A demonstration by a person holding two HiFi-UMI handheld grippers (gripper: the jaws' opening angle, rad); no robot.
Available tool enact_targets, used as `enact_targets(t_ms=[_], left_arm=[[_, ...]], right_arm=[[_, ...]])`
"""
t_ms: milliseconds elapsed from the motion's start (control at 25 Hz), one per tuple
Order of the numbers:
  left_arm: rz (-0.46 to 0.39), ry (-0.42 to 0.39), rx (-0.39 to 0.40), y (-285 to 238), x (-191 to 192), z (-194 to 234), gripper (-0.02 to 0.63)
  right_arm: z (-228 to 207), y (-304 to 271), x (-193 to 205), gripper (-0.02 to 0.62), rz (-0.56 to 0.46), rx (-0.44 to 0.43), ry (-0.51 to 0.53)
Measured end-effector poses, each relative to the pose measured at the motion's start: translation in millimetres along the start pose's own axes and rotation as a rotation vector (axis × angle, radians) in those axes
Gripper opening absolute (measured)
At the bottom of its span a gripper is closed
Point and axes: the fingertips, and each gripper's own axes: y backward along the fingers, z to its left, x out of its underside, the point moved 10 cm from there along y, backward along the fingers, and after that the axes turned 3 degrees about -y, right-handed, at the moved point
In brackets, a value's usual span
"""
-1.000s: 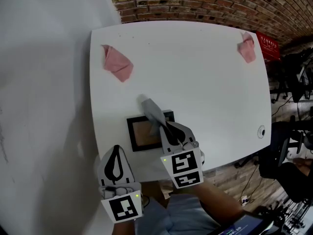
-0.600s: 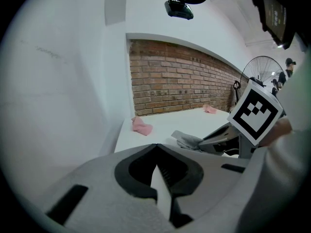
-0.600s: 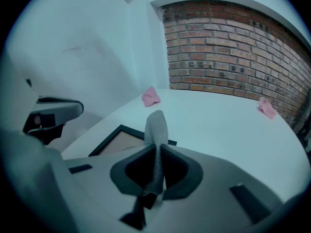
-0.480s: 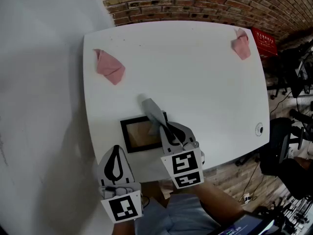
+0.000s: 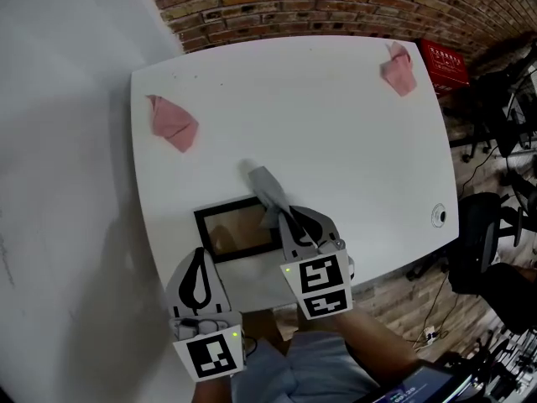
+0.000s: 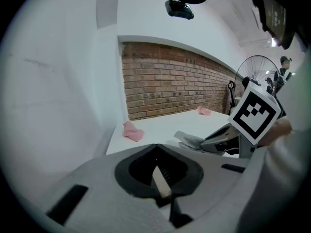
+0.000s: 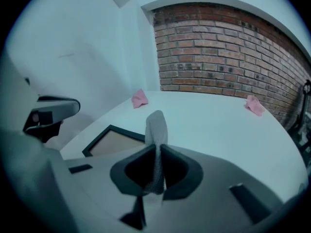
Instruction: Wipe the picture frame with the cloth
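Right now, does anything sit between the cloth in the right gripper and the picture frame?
Nothing visible does. The right gripper holds the grey cloth in its jaws over the right edge of the picture frame, whose face is bare. Both pink cloths lie near the far corners of the table.

Right gripper [image 5: 292, 219] dragged grey cloth [image 5: 267, 190] rightward across picture frame [image 5: 231, 235], now over its right edge.

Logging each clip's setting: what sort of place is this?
Probably an office or lab workroom: a white rounded table stands against a red brick wall, and black wheeled office chairs crowd the floor to its right.
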Motion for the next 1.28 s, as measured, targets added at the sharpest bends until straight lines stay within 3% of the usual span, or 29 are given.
enact_targets(t_ms=[480, 920, 1080, 1280], left_arm=[[-0.118, -0.051, 0.023, 9, -49, -31, 0.009], [-0.382, -0.111, 0.011, 44, -151, -56, 0.009], [-0.479, -0.118, -0.031, 66, -191, -56, 0.009], [-0.543, -0.145, -0.044, 82, -219, -56, 0.009]], right_arm=[[-38, 59, -11, 0.033, -0.114, 0.066, -0.034], [-51, 159, -82, 0.034, -0.430, 0.086, 0.015], [-52, 199, -107, 0.034, -0.549, 0.098, 0.042], [-56, 232, -120, 0.034, -0.655, 0.125, 0.071]])
